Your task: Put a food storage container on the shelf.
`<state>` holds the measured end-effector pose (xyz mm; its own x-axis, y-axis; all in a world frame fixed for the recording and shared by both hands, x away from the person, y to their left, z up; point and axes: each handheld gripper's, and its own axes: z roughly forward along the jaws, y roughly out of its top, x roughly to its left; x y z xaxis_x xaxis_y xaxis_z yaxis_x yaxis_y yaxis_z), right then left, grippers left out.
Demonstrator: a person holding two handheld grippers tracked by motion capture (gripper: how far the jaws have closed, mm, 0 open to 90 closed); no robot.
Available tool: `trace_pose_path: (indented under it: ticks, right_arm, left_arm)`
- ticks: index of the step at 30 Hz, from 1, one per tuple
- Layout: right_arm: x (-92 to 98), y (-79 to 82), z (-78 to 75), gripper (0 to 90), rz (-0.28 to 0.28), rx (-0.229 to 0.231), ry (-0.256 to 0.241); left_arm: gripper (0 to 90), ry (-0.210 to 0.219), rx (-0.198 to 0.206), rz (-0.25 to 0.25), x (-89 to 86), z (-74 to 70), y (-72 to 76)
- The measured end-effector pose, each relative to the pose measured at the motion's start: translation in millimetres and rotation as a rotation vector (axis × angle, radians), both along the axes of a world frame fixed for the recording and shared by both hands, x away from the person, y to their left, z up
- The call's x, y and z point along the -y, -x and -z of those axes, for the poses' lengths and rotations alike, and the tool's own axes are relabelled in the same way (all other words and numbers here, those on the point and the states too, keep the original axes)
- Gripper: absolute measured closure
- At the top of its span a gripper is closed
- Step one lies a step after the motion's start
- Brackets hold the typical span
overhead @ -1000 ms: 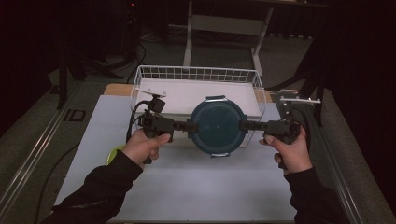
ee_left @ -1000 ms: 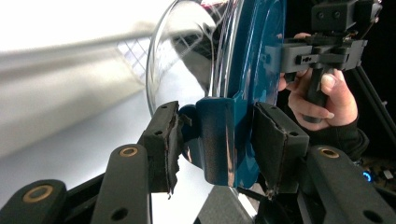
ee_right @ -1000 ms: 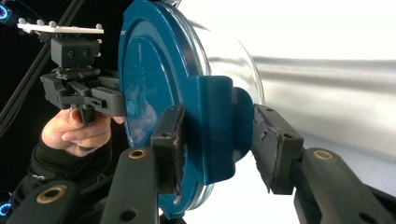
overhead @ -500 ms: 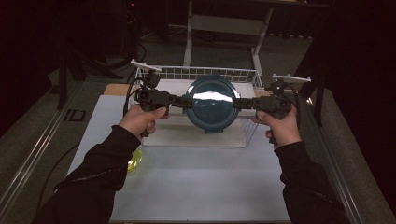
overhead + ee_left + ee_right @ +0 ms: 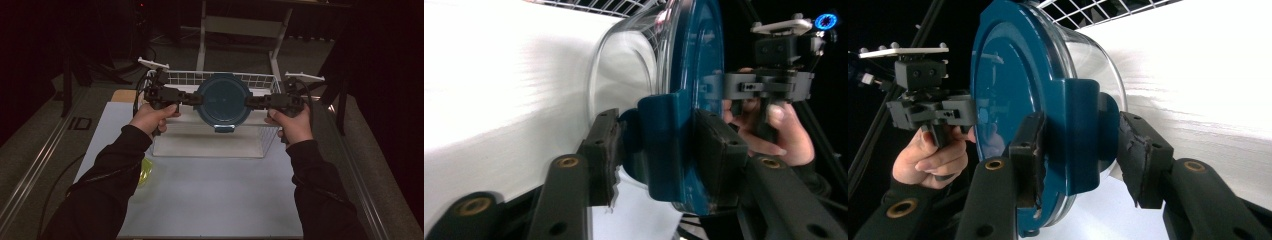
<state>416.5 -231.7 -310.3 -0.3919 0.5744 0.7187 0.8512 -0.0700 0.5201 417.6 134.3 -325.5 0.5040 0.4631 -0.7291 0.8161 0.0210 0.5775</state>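
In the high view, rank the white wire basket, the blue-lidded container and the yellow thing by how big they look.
1. White wire basket, largest.
2. Blue-lidded container, held above it and nearer the camera, so it may look oversized.
3. Yellow thing, smallest, though a sleeve partly hides it.

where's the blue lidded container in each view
High view: container at upper centre, over the wire basket.
Left gripper view: centre right, clip tab between the jaws.
Right gripper view: centre left, tab between the jaws.
Shared landmark: the basket's white grid.
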Motion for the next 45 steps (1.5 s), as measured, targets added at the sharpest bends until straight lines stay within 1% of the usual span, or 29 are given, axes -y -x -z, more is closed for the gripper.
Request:
trace_pose_path:
  ticks: [3,5,8,9,10,13,15,17,18,19,20,21,22,24,25,27,29,30,31,32,34,37,38,40,41,42,43,44,45]
  right_arm:
    - [0.0,-2.9,0.2,54.9,0.009,-0.021,-0.001]
    - [0.4,-4.9,1.2,54.5,0.016,-0.033,-0.002]
    - [0.0,-6.6,0.7,54.1,0.024,-0.035,0.014]
    - [-0.3,-7.7,0.1,54.6,0.030,-0.038,0.021]
    - [-0.7,-10.4,-2.0,61.5,0.046,-0.026,0.044]
    - [-4.2,-14.5,-4.2,60.2,0.061,-0.032,0.071]
    - [-5.7,-16.8,-3.3,58.0,0.065,-0.031,0.083]
    - [-5.6,-17.4,-2.4,57.3,0.071,-0.031,0.077]
    - [-5.0,-17.9,-1.4,56.9,0.074,-0.027,0.072]
    - [-4.9,-17.8,-1.0,56.2,0.077,-0.022,0.070]
    - [-4.9,-17.8,-1.0,56.2,0.077,-0.022,0.070]
    - [-5.6,-17.5,-1.0,53.6,0.076,-0.013,0.078]
    - [-7.0,-16.5,-0.3,50.3,0.066,0.011,0.082]
    - [-6.9,-15.1,-0.3,49.1,0.070,0.030,0.088]
    - [-6.0,-13.1,-1.0,47.8,0.069,0.049,0.082]
    - [-5.5,-11.5,-1.4,47.4,0.072,0.059,0.080]
    - [-4.8,-8.5,-2.9,46.5,0.066,0.081,0.091]
    - [-3.7,-6.7,-3.7,46.5,0.074,0.091,0.097]
    - [-2.5,-4.9,-4.5,45.9,0.074,0.110,0.100]
    - [-2.5,-4.9,-4.5,45.9,0.074,0.110,0.100]
    - [1.1,0.9,-8.3,45.4,0.077,0.146,0.111]
    - [2.6,9.3,-14.1,45.5,0.074,0.187,0.140]
    - [3.0,15.0,-16.9,46.0,0.067,0.206,0.149]
    - [3.2,17.6,-17.8,46.2,0.069,0.216,0.147]
    - [2.9,20.9,-18.9,46.2,0.062,0.225,0.147]
    - [0.7,29.4,-20.3,46.0,0.045,0.239,0.150]
    - [-0.5,32.4,-20.6,46.0,0.037,0.243,0.152]
    - [-2.9,37.9,-20.9,46.2,0.022,0.250,0.156]
    - [-4.3,41.3,-21.1,46.4,0.015,0.252,0.156]
  left_arm:
    - [54.9,0.015,-0.008,-0.008,0.2,2.1,-2.9]
    - [54.4,0.028,-0.025,-0.020,0.5,4.7,-4.5]
    - [52.7,0.032,-0.035,-0.019,0.2,6.9,-6.9]
    - [52.7,0.043,-0.064,-0.029,-0.4,10.6,-10.6]
    - [51.0,0.047,-0.078,-0.032,-0.1,12.1,-12.5]
    - [49.0,0.076,-0.118,-0.048,-0.7,17.9,-17.6]
    - [48.7,0.083,-0.111,-0.051,-0.5,18.7,-18.4]
    - [48.6,0.084,-0.108,-0.055,-0.2,19.0,-18.4]
    - [48.5,0.080,-0.105,-0.057,-0.1,18.5,-18.2]
    - [48.1,0.067,-0.091,-0.061,0.3,17.5,-17.7]
    - [45.9,0.067,-0.091,-0.061,0.3,17.5,-17.7]
    - [45.9,0.037,-0.078,-0.065,1.8,14.8,-16.2]
    - [44.6,0.026,-0.068,-0.071,2.1,13.5,-15.3]
    - [41.7,0.018,-0.041,-0.083,2.1,10.3,-12.4]
    - [41.7,0.009,-0.027,-0.084,1.8,8.4,-10.9]
    - [41.5,-0.012,0.013,-0.098,1.4,3.8,-6.0]
    - [41.1,-0.032,0.040,-0.102,0.1,-0.3,-1.1]
    - [41.1,-0.051,0.058,-0.105,-0.2,-2.8,2.0]
    - [41.0,-0.056,0.075,-0.105,-0.9,-5.1,5.4]
    - [41.1,-0.056,0.075,-0.105,-0.9,-5.1,5.4]
    - [41.0,-0.082,0.135,-0.112,-3.1,-10.8,17.7]
    - [41.0,-0.103,0.189,-0.113,-4.0,-14.9,30.4]
    - [40.9,-0.107,0.215,-0.112,-3.9,-16.3,36.5]
    - [41.0,-0.126,0.248,-0.108,-3.3,-18.1,45.0]
    - [41.0,-0.123,0.268,-0.103,-3.3,-18.5,49.8]
    - [40.9,-0.121,0.286,-0.092,-2.5,-18.9,58.9]
    - [40.8,-0.121,0.286,-0.092,-2.5,-18.9,58.9]
    - [39.4,-0.125,0.322,-0.074,-1.9,-17.3,67.8]
    - [39.4,-0.125,0.322,-0.074,-1.9,-17.3,67.8]
